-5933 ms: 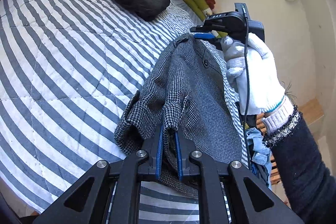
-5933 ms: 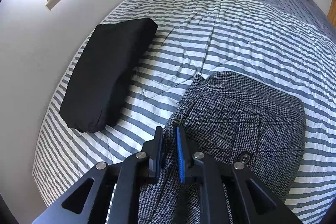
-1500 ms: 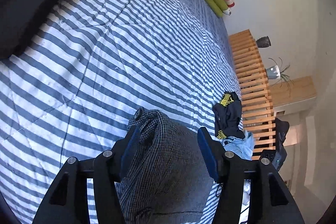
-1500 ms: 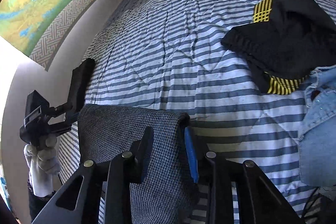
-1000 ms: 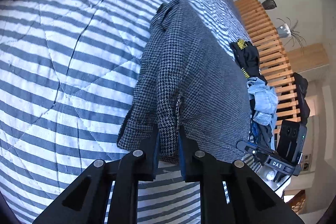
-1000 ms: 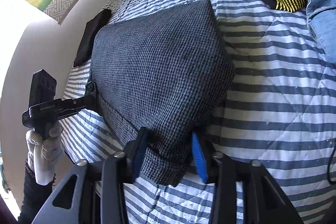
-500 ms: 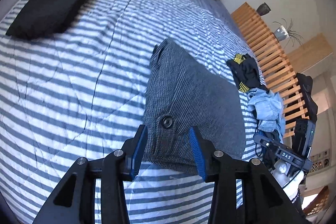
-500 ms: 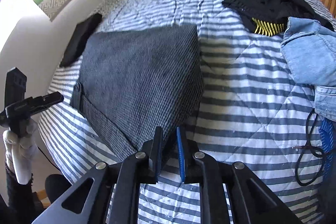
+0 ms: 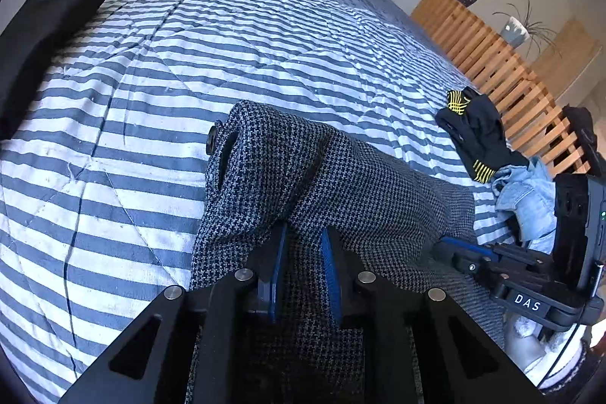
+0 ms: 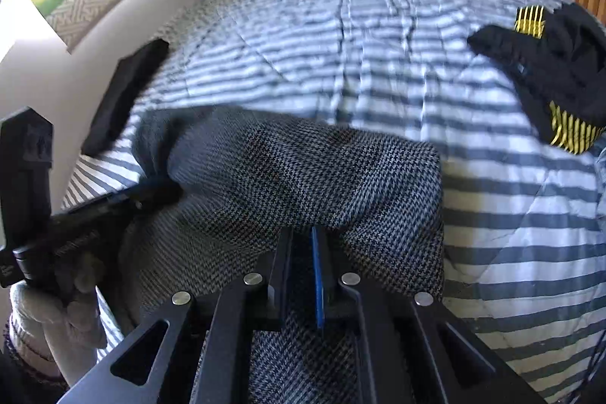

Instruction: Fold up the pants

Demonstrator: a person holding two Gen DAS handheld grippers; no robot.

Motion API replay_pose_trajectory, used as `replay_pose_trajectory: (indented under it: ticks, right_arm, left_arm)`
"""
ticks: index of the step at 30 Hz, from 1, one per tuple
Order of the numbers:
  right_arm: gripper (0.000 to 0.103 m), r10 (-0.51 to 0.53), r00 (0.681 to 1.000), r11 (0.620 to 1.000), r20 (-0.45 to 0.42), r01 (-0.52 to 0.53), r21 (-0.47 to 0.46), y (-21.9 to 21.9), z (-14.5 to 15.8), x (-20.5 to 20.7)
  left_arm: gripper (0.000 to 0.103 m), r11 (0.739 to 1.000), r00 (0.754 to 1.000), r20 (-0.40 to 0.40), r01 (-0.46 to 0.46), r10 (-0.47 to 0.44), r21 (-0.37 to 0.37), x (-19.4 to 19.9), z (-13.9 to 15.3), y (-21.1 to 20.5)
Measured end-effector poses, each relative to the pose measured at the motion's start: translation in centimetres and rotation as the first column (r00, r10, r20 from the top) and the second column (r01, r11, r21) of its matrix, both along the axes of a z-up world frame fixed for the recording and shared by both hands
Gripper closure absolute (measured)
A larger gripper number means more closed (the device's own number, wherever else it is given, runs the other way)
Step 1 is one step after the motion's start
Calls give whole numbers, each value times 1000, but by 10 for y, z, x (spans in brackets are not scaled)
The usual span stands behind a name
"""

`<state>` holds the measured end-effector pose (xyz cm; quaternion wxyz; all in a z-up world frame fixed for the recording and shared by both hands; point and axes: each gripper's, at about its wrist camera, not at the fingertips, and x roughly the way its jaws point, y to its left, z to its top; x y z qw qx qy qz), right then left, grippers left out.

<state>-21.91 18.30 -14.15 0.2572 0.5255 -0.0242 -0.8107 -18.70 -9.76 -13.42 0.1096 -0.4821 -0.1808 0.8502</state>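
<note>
Two grips to keep level: left gripper [image 9: 301, 265] closing on the houndstooth pants [image 9: 341, 184] at lower centre, right gripper [image 10: 301, 267] clenched on the same near edge; carry both over together, cloth taut, onto the striped bedspread [image 9: 265, 36]

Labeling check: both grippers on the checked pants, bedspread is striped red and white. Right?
Not quite. The bedspread is striped blue and white, as the left wrist view shows. The rest holds: the left gripper and right gripper are both on the checked pants.
</note>
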Motion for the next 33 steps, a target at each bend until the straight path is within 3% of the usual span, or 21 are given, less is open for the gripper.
replay_pose_trajectory:
  ticks: [3,7,9,11,13,16,18,19,22,24,25,26,28,33]
  right_arm:
    - [93,-4,1000,999,8,4,-42,12,20,1]
    - [90,-12,999,988,-30,7,-156,25,51,11]
    - [90,25,999,979,-27,-30,-199,20,57,21]
    - [90,66,998,977,-17,-68,-204,12,54,34]
    - [89,115,993,969,16,-108,-221,2,43,49]
    - [88,165,986,985,14,-164,-51,-21,13,67]
    - [88,183,983,983,-31,-184,-10,-24,17,76]
    - [88,180,984,983,-15,-180,-33,-20,24,76]
    - [76,114,993,984,-16,-115,-137,13,47,78]
    - [42,7,998,990,-62,-16,-141,44,57,82]
    - [35,-37,997,990,-67,27,-140,56,56,83]
    - [33,-79,995,987,-59,70,-145,68,54,81]
    - [33,-133,991,979,5,132,-156,83,41,72]
    - [33,-167,970,948,174,207,-243,86,6,54]
  left_arm:
    - [74,995,1000,-17,-11,13,100,1,22,-10]
    - [68,994,996,-94,13,-3,106,-3,46,-4]
    - [67,996,997,-75,15,-9,92,-10,43,2]
    - [67,995,1000,-15,12,-10,100,-15,24,2]
    - [69,998,1000,14,15,-16,62,-17,5,3]
    - [71,998,1000,-1,5,-5,61,-9,5,3]
    - [68,997,1000,-10,-27,27,75,2,19,-5]
    - [61,995,998,-28,-47,49,83,10,27,-11]
    - [38,993,995,-53,-82,87,87,35,45,-30]
    - [31,992,994,-39,-99,102,74,49,49,-43]
    - [23,991,993,-18,-116,117,66,54,46,-49]
    - [17,989,991,7,-133,132,60,58,43,-56]
    - [16,986,988,50,-150,146,75,60,32,-66]
    - [16,958,971,156,-209,181,194,56,0,-81]
